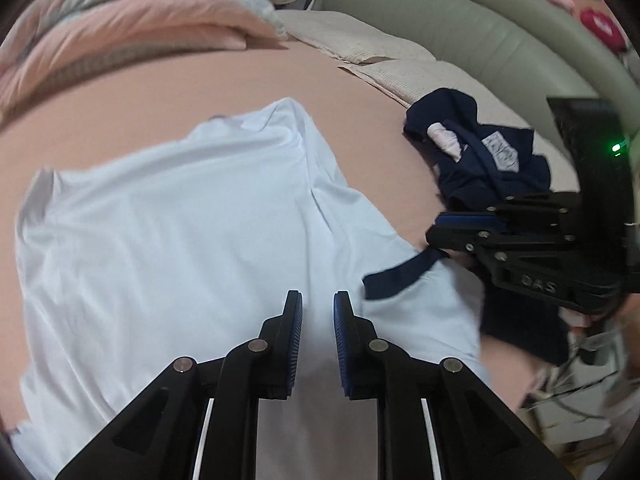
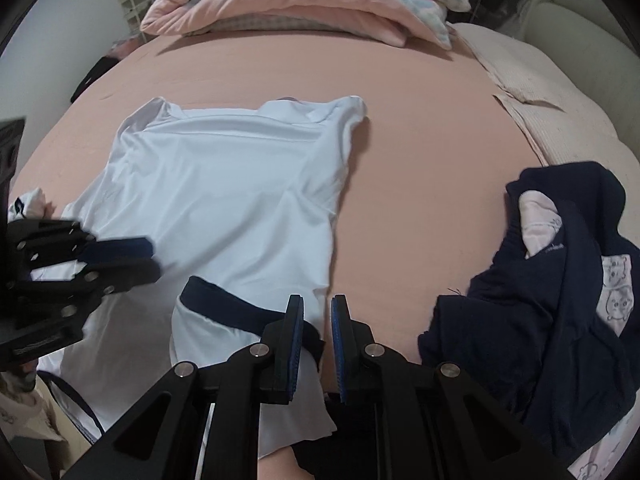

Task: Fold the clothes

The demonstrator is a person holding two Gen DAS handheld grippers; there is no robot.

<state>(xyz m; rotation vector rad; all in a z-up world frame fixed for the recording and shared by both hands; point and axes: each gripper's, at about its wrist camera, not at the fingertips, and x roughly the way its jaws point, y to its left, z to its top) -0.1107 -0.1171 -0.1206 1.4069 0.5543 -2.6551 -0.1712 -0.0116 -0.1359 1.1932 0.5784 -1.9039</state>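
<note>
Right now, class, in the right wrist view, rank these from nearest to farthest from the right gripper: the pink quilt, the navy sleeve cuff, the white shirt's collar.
1. Navy sleeve cuff: right at the right gripper, just left of its fingertips.
2. White shirt's collar: mid-bed, at the shirt's far edge.
3. Pink quilt: folded at the bed's far end.

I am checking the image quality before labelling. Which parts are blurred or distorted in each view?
Left wrist view: the folded bedding at top left and the white shirt edges smear; the fisheye bends the bed. Right wrist view: mostly sharp; only the left gripper is blurred.
</note>
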